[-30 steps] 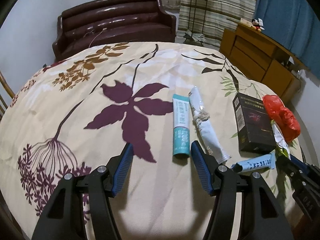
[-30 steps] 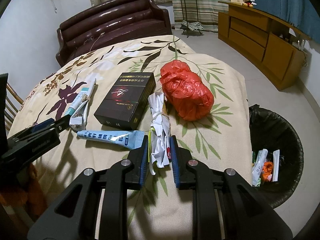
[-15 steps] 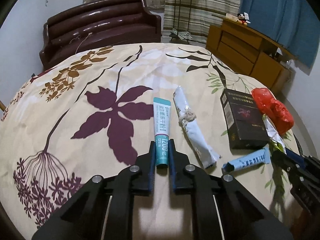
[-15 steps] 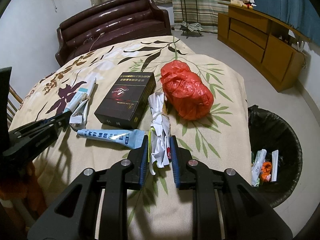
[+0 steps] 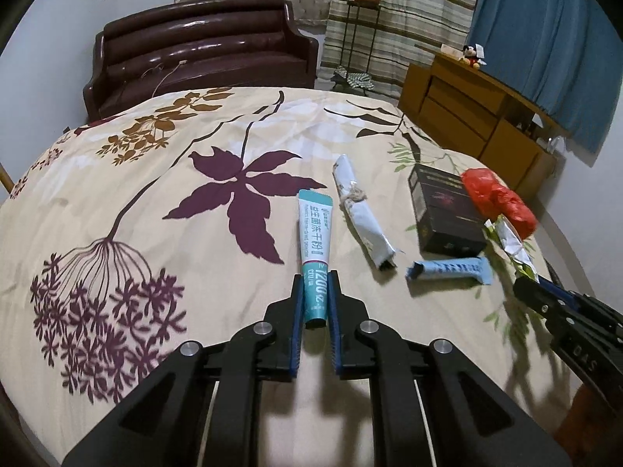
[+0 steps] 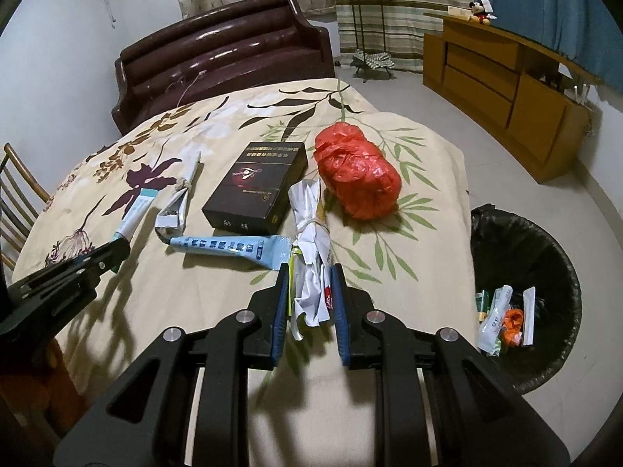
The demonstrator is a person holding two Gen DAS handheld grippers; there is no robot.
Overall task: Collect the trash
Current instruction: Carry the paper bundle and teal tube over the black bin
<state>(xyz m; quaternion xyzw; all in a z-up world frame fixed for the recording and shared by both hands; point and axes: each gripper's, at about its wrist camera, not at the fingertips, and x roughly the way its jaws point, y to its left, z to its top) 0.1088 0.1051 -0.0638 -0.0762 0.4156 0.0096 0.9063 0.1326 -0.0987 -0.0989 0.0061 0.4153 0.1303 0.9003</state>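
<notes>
My left gripper (image 5: pixel 315 278) is shut on the near end of a teal and white tube (image 5: pixel 314 241) that lies on the floral tablecloth (image 5: pixel 155 194). My right gripper (image 6: pixel 310 272) is shut on a crumpled white paper bundle (image 6: pixel 309 229) tied in the middle. On the cloth between them lie a silver wrapper tied with string (image 5: pixel 360 214), a light blue wrapper (image 5: pixel 447 268), a black box (image 5: pixel 444 210) and a red plastic bag (image 6: pixel 356 171). The black-lined trash bin (image 6: pixel 545 249) stands on the floor to the right, with several scraps inside.
A dark brown sofa (image 5: pixel 198 46) stands behind the table. A wooden cabinet (image 6: pixel 502 78) runs along the right wall. A wooden chair (image 6: pixel 15 202) stands at the table's left edge. A plant stand (image 5: pixel 364 19) is by the striped curtain.
My left gripper went from wide open beside the teal tube to shut on its near end. My right gripper kept hold of the paper bundle and hardly moved.
</notes>
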